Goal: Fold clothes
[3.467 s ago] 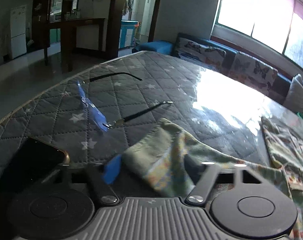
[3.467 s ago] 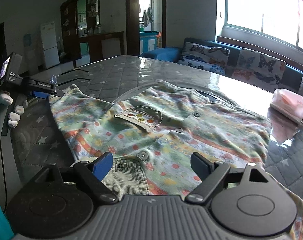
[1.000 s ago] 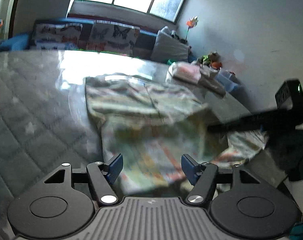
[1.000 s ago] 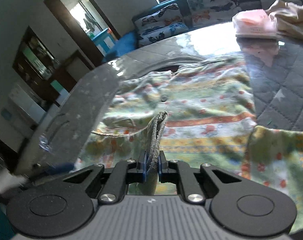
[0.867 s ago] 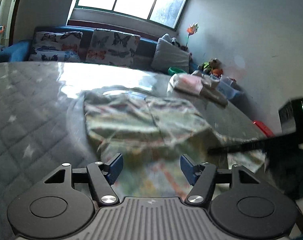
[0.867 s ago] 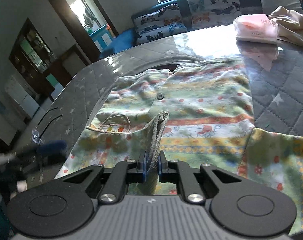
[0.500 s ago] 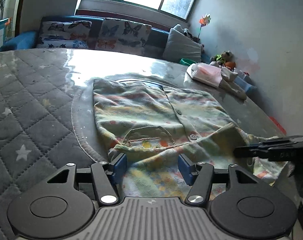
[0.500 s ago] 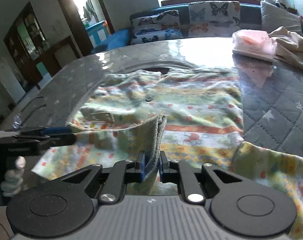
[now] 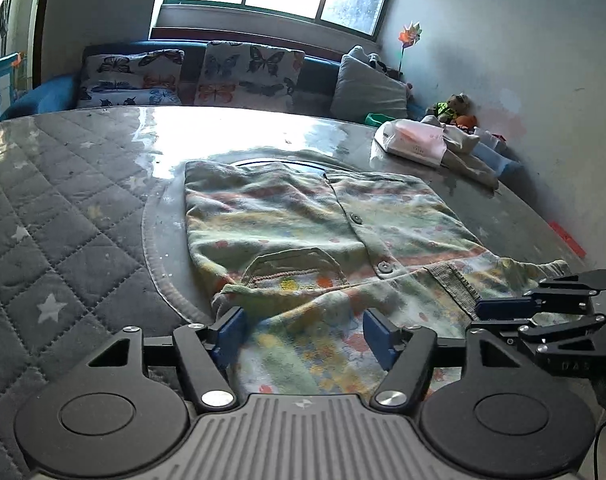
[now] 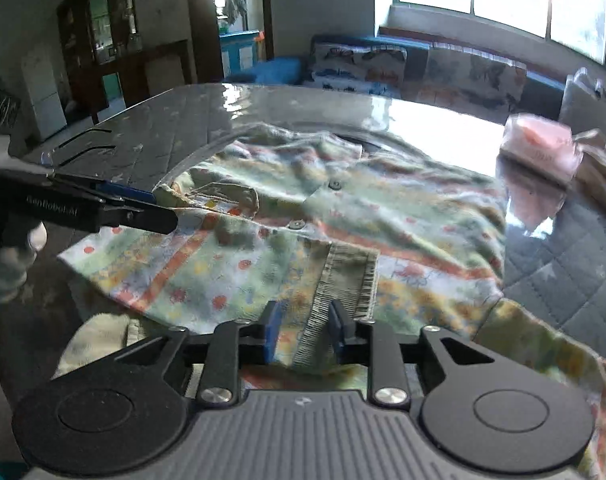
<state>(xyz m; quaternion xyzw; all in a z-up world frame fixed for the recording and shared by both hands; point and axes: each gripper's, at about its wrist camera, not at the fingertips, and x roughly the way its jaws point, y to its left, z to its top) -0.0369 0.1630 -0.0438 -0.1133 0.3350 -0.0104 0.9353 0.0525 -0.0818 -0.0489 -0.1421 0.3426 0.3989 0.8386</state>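
Left claw [image 9: 303, 330] low over near-left edge of floral shirt [image 9: 303, 220], jaws opening, wide apart, cloth between them, pads not pressing; shirt lies flat on quilted desk [image 9: 63, 200], sleeve folded across its front; right claw [image 10: 303, 330] opening, ribbed cuff [image 10: 343, 280] loose between pads

Left gripper [image 9: 303, 330] angled down, jaws opening, right gripper [image 10: 303, 330] likewise, jaws opening
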